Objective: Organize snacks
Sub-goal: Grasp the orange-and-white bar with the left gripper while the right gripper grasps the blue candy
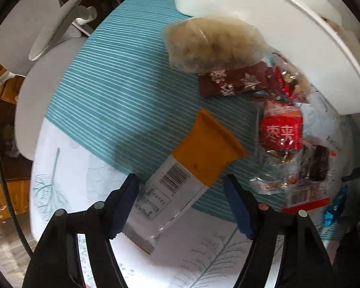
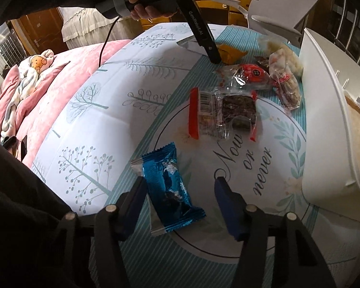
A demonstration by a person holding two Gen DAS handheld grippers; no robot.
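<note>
My left gripper [image 1: 181, 182] is open, its jaws on either side of an orange and white snack packet [image 1: 180, 180] lying on the tablecloth. Beyond it lie a beige bagged snack [image 1: 211, 45], a dark red packet [image 1: 235, 82] and a red packet [image 1: 282, 129]. My right gripper [image 2: 180, 187] is open around a blue wrapped snack [image 2: 169, 187]. Further off lie a clear packet with red ends [image 2: 223, 114] and a red round packet [image 2: 252, 74]. A white bin [image 2: 328, 120] stands at the right, with some packets inside.
The table has a teal striped cloth [image 2: 264, 148] with tree prints. A grey chair [image 1: 52, 48] stands beyond the table edge. A pink blanket with a plush toy [image 2: 36, 64] lies to the left. The other hand-held gripper [image 2: 201, 28] reaches in at the far side.
</note>
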